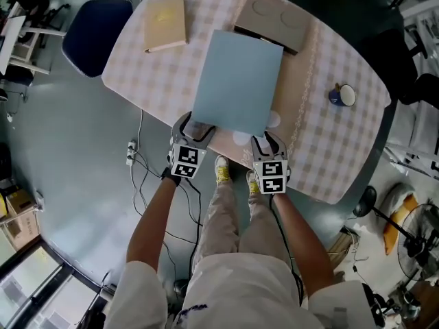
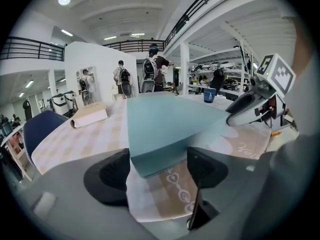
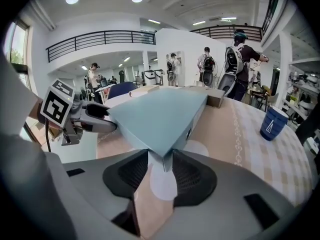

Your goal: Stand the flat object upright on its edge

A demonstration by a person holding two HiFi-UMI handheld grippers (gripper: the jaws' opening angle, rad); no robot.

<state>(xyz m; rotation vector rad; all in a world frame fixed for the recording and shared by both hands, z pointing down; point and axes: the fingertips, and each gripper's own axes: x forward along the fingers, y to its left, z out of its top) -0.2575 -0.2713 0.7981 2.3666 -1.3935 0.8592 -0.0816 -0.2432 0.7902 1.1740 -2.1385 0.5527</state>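
A flat light-blue box (image 1: 236,81) lies on the checked table (image 1: 343,149), its near edge toward me. My left gripper (image 1: 194,127) is at the box's near-left corner. In the left gripper view that corner (image 2: 160,129) fills the gap of the gripper (image 2: 159,169), and both pads touch its sides. My right gripper (image 1: 266,139) is at the near-right corner. In the right gripper view that gripper (image 3: 161,171) has its pads closed on the thin corner of the box (image 3: 160,119). The box's near edge looks slightly raised off the cloth.
A tan book (image 1: 166,24) lies at the far left of the table. A brown flat case (image 1: 274,19) sits just behind the blue box. A blue mug (image 1: 341,96) stands to the right. A dark blue chair (image 1: 96,33) is beyond the left edge. Cables (image 1: 137,177) run over the floor.
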